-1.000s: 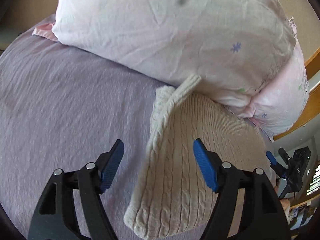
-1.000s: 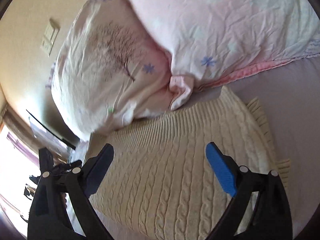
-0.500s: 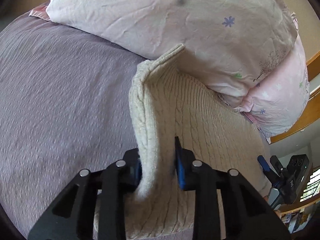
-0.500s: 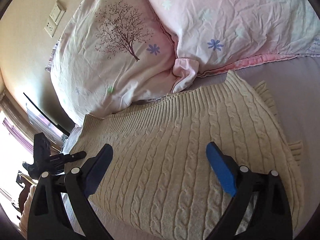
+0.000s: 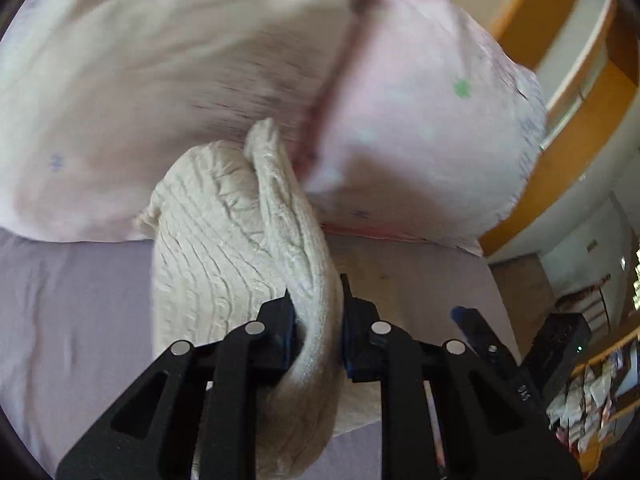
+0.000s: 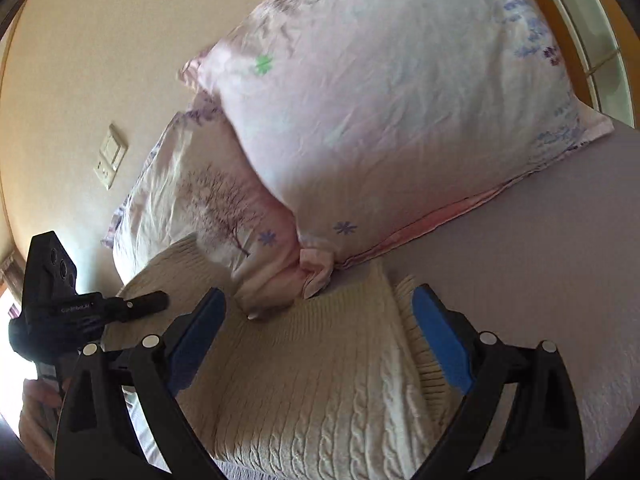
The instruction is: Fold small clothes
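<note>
A cream cable-knit sweater lies on the lilac bedsheet against the pillows. My left gripper is shut on a raised fold of the sweater and holds it lifted, the knit bunching between the blue pads. In the right wrist view the sweater lies flat under my right gripper, which is wide open above it, its blue fingers either side of the knit. The left gripper shows at the far left of that view.
Two pale pink printed pillows lie stacked just behind the sweater. The lilac sheet stretches to the right. A wooden headboard and a wall switch plate lie beyond the pillows.
My left gripper closed on the sweater's edge, then lifted and swung it toward the pillows. My right gripper stayed open and moved closer to the sweater's pillow-side edge.
</note>
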`<state>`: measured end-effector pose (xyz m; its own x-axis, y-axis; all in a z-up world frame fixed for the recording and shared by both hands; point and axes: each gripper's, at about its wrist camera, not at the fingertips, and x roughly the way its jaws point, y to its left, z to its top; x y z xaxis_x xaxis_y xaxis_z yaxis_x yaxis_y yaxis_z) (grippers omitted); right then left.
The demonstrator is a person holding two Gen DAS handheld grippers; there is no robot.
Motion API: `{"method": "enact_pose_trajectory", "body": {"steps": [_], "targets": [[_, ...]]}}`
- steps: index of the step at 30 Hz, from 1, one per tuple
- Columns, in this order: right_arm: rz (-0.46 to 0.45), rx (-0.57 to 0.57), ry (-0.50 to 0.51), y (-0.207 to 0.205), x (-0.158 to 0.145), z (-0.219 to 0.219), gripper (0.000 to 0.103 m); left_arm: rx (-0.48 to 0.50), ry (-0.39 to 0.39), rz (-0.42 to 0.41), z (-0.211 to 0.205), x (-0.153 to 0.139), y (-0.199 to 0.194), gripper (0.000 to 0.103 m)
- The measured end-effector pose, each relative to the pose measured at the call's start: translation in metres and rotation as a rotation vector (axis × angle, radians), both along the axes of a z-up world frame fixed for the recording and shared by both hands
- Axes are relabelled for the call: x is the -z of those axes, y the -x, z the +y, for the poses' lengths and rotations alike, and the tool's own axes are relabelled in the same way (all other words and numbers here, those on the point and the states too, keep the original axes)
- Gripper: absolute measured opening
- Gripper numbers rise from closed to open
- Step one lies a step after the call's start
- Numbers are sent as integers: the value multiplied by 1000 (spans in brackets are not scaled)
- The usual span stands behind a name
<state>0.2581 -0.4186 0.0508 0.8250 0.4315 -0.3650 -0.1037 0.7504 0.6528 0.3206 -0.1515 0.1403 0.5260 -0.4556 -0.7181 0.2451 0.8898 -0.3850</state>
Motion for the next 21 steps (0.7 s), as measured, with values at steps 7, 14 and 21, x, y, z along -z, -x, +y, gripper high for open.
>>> {"method": "enact_pose_trajectory", "body": {"steps": [7,14,21], "targets": [[59,66,-148,-16,17,-58,96,140,100,78,-72,39,-3,16],[147,-153,45,-34,8,-9,68,27,-73,-61,13,25,38,38],[301,-188,120,-50,34,7,64,105,-127,-96,23,71,78,43]]}}
